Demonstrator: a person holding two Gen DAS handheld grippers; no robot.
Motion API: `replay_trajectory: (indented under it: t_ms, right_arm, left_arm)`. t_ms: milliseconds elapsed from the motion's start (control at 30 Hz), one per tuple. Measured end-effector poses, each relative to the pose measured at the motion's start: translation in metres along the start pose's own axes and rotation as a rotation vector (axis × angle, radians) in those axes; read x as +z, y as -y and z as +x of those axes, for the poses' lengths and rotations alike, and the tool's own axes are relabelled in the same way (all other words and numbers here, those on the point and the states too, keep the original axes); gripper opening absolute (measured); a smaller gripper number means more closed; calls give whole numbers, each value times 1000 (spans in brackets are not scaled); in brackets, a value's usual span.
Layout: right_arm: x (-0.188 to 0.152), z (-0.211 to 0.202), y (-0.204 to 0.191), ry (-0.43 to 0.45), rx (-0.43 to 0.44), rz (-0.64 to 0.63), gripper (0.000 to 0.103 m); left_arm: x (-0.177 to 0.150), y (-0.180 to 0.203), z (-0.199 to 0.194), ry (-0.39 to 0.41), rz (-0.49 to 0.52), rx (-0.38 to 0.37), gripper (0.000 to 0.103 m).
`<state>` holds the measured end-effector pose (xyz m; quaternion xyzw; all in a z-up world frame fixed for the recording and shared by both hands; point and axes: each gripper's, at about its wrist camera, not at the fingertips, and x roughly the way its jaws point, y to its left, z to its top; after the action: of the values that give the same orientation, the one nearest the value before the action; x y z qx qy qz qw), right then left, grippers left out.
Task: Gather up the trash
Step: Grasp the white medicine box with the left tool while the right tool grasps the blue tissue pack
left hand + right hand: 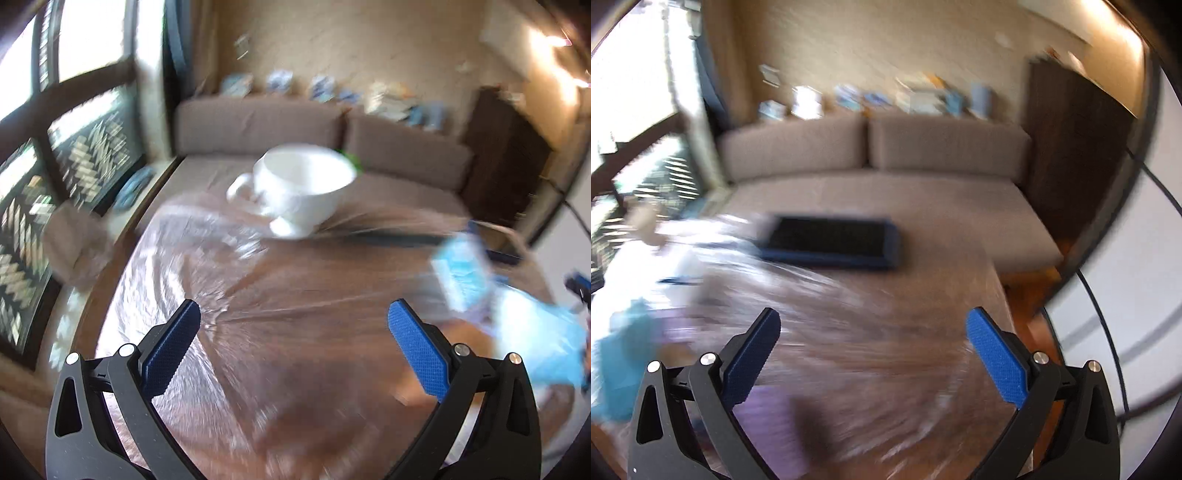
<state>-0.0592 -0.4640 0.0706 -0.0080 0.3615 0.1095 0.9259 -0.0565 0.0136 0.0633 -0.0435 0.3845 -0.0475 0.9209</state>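
Note:
Both views are motion-blurred. In the left wrist view my left gripper (293, 314) is open and empty above a wooden table (295, 350) covered with clear plastic film. A white cup (299, 192) stands at the far side. Light blue crumpled trash (461, 269) lies right of the gripper, with more blue material (539, 339) at the right edge. In the right wrist view my right gripper (873, 321) is open and empty over the table (868, 332). Blue trash (624, 362) lies at its far left.
A dark blue tray (831, 242) sits at the table's far edge. A brown sofa (886, 155) stands behind the table, with books along its back ledge. A dark wooden cabinet (1078, 147) stands to the right, and windows (55, 147) to the left.

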Motion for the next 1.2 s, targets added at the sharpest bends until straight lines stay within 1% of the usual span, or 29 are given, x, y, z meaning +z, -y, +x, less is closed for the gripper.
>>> replay_trajectory:
  t_ms: [33, 67, 133, 167, 233, 267, 300, 367, 400, 433, 467, 500, 567, 633, 667, 700, 733, 800, 833, 867, 900, 933, 967, 1000, 1100, 1200]
  right_arm:
    - [2, -18, -18, 21, 88, -67, 99]
    - [3, -27, -32, 31, 135, -127, 99]
    - [3, -38, -57, 35, 187, -234, 99]
    - [0, -42, -79, 42, 211, -332, 99]
    - [-4, -44, -103, 47, 234, -421, 99]
    - [-6, -39, -119, 37, 256, -479, 99]
    - [-7, -36, -127, 27, 265, -498, 99]
    - [-8, -22, -145, -11, 297, -526, 99]
    - [-9, -13, -148, -33, 317, -521, 99]
    - [-9, -4, -150, -62, 332, -505, 99]
    - [-8, 10, -152, -112, 357, -478, 99]
    - [-8, 17, -152, -137, 371, -457, 99]
    - [-8, 37, -150, -180, 368, -404, 99]
    - [-8, 51, -148, -221, 397, -346, 99]
    - [-8, 57, -143, -248, 430, -292, 99]
    - [-8, 61, -142, -259, 447, -269, 99]
    - [-9, 64, -139, -271, 464, -242, 99]
    - [-12, 69, -133, -285, 472, -197, 97]
    - [-13, 69, -132, -285, 475, -189, 94]
    - [-15, 71, -132, -288, 482, -186, 82]
    - [-16, 70, -131, -292, 488, -185, 74]
    - [-17, 69, -132, -290, 497, -179, 71]
    - [-18, 67, -132, -284, 513, -173, 62]
    - [-17, 63, -131, -278, 522, -167, 58]
    - [-13, 53, -127, -241, 531, -131, 54]
    - [-7, 40, -122, -199, 548, -82, 54]
  left_arm:
    - [-6, 10, -17, 23, 53, -53, 102]
    - [-12, 19, -29, 29, 96, -93, 102]
    - [-25, 41, -39, 0, 192, -176, 102]
    - [-33, 52, -41, -14, 241, -203, 102]
    - [-49, 76, -45, -29, 345, -235, 102]
    - [-57, 88, -43, -37, 395, -247, 102]
    - [-64, 97, -38, -49, 439, -243, 102]
    - [-71, 108, -27, -75, 476, -243, 102]
    - [-74, 112, -20, -92, 482, -269, 102]
    - [-76, 111, -16, -99, 482, -277, 102]
    - [-76, 113, -10, -110, 484, -277, 102]
    - [-76, 115, -6, -114, 490, -279, 102]
    - [-74, 118, 2, -114, 498, -277, 102]
    - [-73, 116, 10, -127, 491, -290, 102]
    - [-73, 114, 11, -133, 483, -306, 102]
    - [-73, 115, 11, -133, 479, -312, 101]
    - [-73, 114, 11, -135, 473, -320, 99]
    - [-73, 112, 11, -138, 472, -327, 88]
    - [-74, 111, 11, -142, 472, -328, 84]
    - [-75, 110, 11, -149, 472, -329, 73]
    - [-75, 110, 12, -158, 473, -330, 60]
    - [-76, 110, 13, -169, 472, -336, 55]
    - [-77, 110, 12, -173, 472, -336, 53]
    - [-77, 111, 11, -171, 473, -332, 53]
    - [-81, 113, 3, -160, 468, -330, 53]
    - [-79, 111, -4, -146, 427, -332, 53]
